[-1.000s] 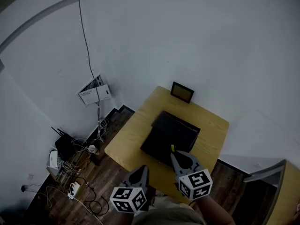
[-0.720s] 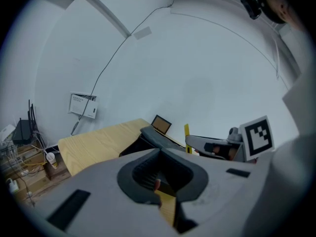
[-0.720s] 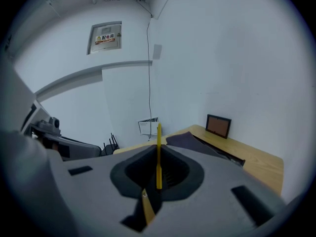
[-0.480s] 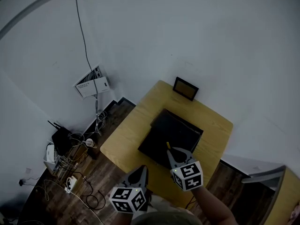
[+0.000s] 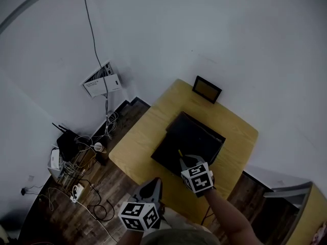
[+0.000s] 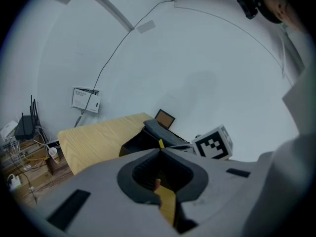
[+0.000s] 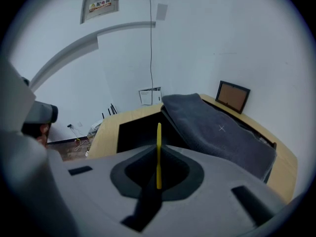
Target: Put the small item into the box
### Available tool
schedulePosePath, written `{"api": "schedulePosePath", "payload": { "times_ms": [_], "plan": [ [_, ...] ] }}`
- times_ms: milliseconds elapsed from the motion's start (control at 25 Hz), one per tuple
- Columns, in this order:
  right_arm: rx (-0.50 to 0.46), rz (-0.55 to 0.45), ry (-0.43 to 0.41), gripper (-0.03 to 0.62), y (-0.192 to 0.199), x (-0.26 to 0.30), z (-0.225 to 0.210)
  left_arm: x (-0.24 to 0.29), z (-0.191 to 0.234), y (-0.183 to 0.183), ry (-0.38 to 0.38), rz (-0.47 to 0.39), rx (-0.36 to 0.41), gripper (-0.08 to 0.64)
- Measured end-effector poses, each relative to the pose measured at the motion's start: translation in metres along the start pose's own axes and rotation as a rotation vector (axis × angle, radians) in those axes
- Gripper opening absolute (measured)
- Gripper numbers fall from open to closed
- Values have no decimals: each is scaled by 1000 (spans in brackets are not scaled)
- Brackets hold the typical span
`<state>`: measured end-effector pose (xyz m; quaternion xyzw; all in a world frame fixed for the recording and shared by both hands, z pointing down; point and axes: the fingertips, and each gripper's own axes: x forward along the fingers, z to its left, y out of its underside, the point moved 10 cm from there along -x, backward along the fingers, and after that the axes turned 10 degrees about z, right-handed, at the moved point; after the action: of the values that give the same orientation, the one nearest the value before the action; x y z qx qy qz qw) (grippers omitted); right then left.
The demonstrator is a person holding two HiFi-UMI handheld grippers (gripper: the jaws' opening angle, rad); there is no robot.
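Observation:
A thin yellow strip [image 7: 158, 152] stands upright between the jaws of my right gripper [image 7: 158, 146], which is shut on it. In the head view the right gripper [image 5: 183, 160] hovers over the near edge of the open black box [image 5: 176, 149], the yellow strip [image 5: 179, 152] pointing at the cavity [image 7: 138, 130]. The box's grey-lined lid [image 7: 217, 132] lies folded back to the right. My left gripper [image 5: 155, 182] hangs shut and empty off the table's near edge; in its own view the left gripper [image 6: 159, 151] looks toward the box [image 6: 138, 141].
The box sits on a small yellow wooden table [image 5: 138, 147] against a white wall. A small framed picture [image 5: 207, 89] leans at the table's far edge. Routers, cables and a paper cup [image 5: 97, 147] lie on the dark wood floor at left.
My right gripper has moved forward and left with the yellow strip, from the table's near side to over the box's near edge. The left gripper has stayed put.

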<state>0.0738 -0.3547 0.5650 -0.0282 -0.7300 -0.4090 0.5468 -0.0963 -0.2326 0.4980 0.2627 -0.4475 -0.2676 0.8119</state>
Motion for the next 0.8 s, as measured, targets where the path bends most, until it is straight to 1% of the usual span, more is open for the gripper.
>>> {"api": "schedulePosePath", "payload": {
  "times_ms": [120,440,640,800],
  "plan": [
    [0,60,1,18,3,15,-1,-2,1,1,-4,1,-4,3],
    [-1,176,3,18,0,43,3,-2,1,-1,-1,0,2,3],
    [65,192,-13,18,-1,53,-2,-4,5,-2,0,-3,1,3],
    [61,217,-19,18,1,54,-1,-7,7,-1,-1,-6,-3,3]
  ]
}}
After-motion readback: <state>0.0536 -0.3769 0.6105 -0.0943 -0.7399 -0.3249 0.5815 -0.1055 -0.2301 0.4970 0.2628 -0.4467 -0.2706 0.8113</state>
